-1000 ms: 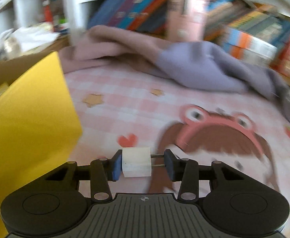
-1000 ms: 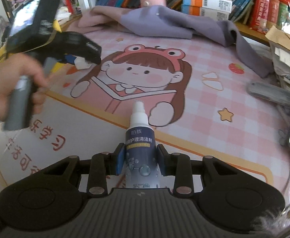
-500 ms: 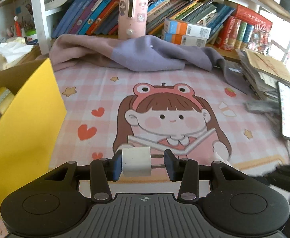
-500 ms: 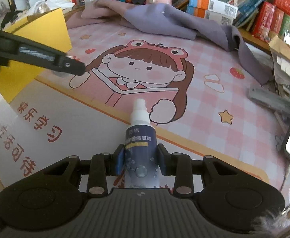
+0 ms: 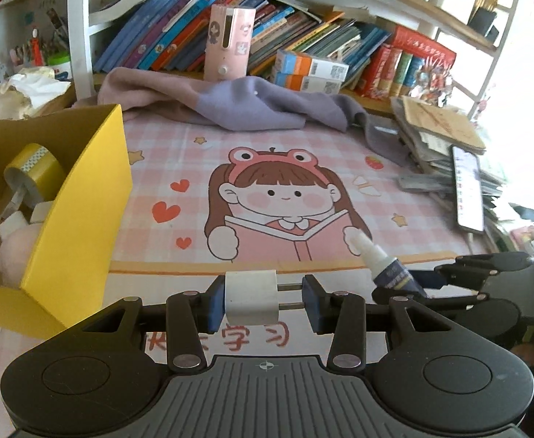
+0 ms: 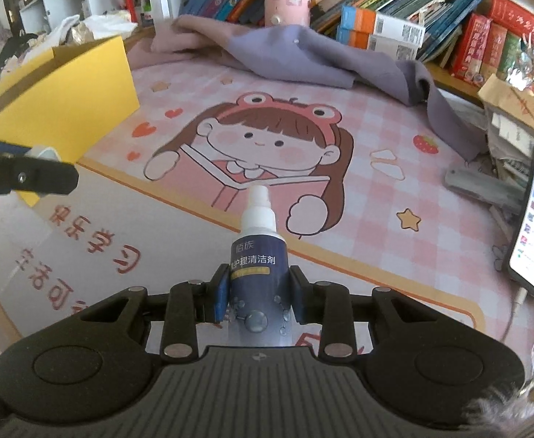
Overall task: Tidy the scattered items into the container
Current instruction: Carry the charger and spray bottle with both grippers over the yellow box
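My left gripper (image 5: 263,303) is shut on a small white plug adapter (image 5: 251,295), whose metal prongs reach across to the right pad. It hangs above the mat's front edge, to the right of the open yellow box (image 5: 84,197). Inside the box lie a yellow tape roll (image 5: 35,169) and a pink plush (image 5: 15,252). My right gripper (image 6: 259,294) grips a dark blue spray bottle (image 6: 258,255) with a white nozzle, and its jaws are closing on it. The bottle (image 5: 387,270) also shows at the right of the left wrist view. The yellow box (image 6: 66,109) stands at the far left.
A pink cartoon desk mat (image 5: 267,168) covers the table. A purple cloth (image 5: 252,106) lies crumpled at the back below a shelf of books. A stack of papers (image 5: 438,131) and a lit phone (image 5: 468,189) are on the right.
My left gripper has pulled back and risen with the plug, so the box's inside now shows. The right gripper holds the bottle a little higher above the mat.
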`<state>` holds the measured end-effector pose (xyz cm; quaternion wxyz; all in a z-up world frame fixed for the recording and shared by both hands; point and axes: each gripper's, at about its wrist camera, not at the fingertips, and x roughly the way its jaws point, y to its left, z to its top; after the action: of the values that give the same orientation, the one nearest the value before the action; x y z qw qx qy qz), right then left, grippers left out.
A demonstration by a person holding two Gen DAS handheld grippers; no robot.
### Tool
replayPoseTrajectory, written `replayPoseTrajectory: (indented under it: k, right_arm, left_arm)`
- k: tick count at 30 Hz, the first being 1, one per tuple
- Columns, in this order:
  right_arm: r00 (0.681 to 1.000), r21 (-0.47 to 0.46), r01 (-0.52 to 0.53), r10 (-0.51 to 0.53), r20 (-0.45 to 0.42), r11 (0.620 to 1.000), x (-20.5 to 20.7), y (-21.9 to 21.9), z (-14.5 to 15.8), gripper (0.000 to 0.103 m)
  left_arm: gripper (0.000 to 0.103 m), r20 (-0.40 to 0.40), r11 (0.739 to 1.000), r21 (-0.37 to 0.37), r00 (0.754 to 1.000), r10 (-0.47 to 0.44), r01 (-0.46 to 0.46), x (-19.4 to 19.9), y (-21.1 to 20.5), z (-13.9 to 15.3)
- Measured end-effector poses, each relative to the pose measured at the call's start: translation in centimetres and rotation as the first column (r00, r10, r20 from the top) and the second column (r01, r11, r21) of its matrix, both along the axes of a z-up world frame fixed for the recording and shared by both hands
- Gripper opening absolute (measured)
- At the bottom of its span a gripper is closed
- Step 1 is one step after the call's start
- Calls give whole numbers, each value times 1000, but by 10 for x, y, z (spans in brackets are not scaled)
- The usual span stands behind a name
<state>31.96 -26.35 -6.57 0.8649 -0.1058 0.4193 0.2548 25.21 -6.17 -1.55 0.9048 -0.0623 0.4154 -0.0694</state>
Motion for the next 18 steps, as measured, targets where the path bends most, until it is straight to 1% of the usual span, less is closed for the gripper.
replayPoseTrajectory:
  k: [3,8,12,15,18]
  right_arm:
    - [999,9,21,-21,26,1000,-11,-2,16,31]
    - [996,41,74,-76,38,996,-34,0,44,31]
    - [993,72,99,-103,60,993,-59,7,66,31]
    - [988,85,124,-131,78,989,-79,17,74,31]
    - [984,83,151,-158,86,985,-97,28,74,31]
  left_arm:
    - [42,11,1000,-14,1000,-15,15,-7,6,3]
    - [42,83,995,-74,994,-66,72,-24,19,17]
    - [42,145,991,-71,984,-106,117,-40,29,31]
    - [42,170,988,-72,978,-123,137,-52,41,34]
    - [42,164,986,-81,978,-130,145,-63,53,29]
